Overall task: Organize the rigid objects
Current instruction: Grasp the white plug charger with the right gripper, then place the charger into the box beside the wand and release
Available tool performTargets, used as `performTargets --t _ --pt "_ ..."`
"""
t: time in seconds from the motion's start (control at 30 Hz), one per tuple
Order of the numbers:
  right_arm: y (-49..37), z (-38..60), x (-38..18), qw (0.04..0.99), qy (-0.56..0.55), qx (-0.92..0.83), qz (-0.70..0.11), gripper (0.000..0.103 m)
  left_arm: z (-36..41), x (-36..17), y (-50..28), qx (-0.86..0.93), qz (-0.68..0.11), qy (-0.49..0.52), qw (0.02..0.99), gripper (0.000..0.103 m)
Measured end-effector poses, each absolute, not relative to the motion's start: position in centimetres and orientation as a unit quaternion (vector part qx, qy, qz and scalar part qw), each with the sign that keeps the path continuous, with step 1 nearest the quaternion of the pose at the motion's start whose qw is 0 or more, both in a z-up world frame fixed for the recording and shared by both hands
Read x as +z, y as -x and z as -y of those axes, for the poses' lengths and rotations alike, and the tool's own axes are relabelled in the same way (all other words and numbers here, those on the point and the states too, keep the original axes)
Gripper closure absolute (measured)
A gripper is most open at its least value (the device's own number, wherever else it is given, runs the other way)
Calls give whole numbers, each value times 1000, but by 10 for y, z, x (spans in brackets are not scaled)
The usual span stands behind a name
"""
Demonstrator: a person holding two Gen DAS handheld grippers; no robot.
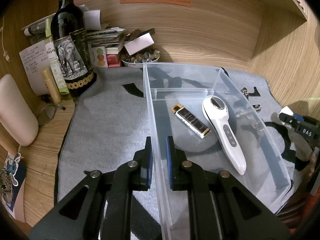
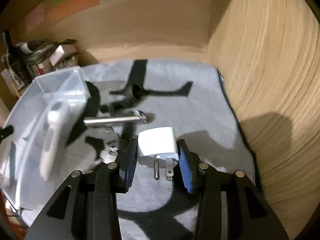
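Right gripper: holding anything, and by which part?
The right gripper holds the white plug adapter by its two side faces, prongs toward the camera.

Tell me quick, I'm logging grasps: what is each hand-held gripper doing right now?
Left hand-held gripper: closed on the clear plastic bin's wall.
Right hand-held gripper: closed on the white plug adapter.

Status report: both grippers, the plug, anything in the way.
Left gripper shut on bin wall. Right gripper around plug, pads touching. Metal tool ahead, clear of it.
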State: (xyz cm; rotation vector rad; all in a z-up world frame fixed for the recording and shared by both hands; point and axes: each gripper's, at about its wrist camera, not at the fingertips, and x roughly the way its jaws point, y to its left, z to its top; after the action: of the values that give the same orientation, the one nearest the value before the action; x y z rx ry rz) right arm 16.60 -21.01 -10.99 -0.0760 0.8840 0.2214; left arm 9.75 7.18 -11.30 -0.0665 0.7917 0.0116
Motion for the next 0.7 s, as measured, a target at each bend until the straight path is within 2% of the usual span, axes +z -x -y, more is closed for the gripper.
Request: performTargets --t 0.37,0.7 --pt "-159 156 -70 907 61 186 -372 67 -72 -112 -97 0 -382 37 924 91" --pt "-156 97 -58 891 99 269 -353 67 -78 -113 -96 -12 -376 58 925 91"
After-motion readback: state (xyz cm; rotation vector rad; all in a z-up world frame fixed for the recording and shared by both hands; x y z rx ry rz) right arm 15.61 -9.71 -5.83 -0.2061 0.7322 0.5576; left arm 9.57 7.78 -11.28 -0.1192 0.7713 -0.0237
